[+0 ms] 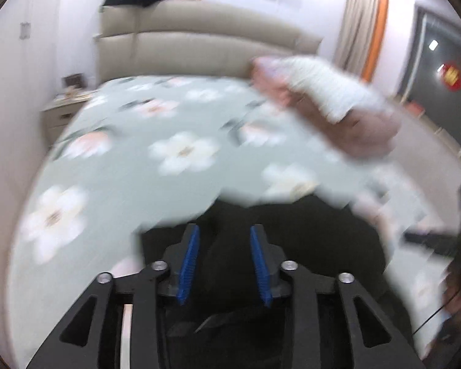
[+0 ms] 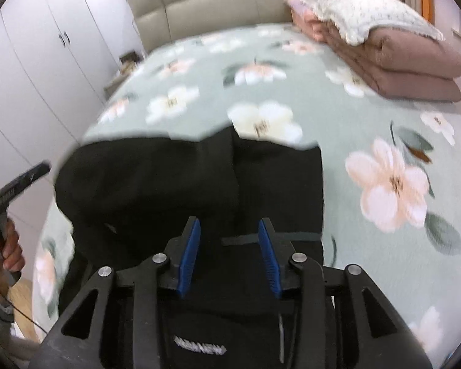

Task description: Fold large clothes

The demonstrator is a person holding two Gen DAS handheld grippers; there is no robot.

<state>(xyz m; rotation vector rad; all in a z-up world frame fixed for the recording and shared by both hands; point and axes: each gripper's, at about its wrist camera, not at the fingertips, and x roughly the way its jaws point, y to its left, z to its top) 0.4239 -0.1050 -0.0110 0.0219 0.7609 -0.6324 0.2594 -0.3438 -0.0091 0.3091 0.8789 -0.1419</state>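
Nearest to us: both tools fill the lower part of their views, black linkages with blue ribbed pads, over a black garment [image 2: 184,184].
Bed: we see a bed [image 2: 338,129] under a pale green cover printed with large white and pink flowers; it takes up most of both views.
Headboard: a beige padded headboard [image 1: 199,46] runs along the far end of the bed.
Black garment: it lies on the near part of the bed, spread flat with a seam or fold running down its middle; white lettering shows on the cloth closest to the right tool's camera.
Folded bedding: a brown quilt [image 2: 399,64] is stacked at the far right corner of the bed, with a white knitted blanket [image 2: 353,12] on top.
Wardrobe: white doors [image 2: 46,46] stand to the left of the bed.
Left tool [image 1: 224,258]: we find its pads spread apart, nothing pinched; the garment lies below the gap.
Right tool [image 2: 229,258]: pads likewise spread, clear of the cloth beneath.
Hand: at the left edge of the right wrist view, a hand [image 2: 10,246] grips the other tool's handle.
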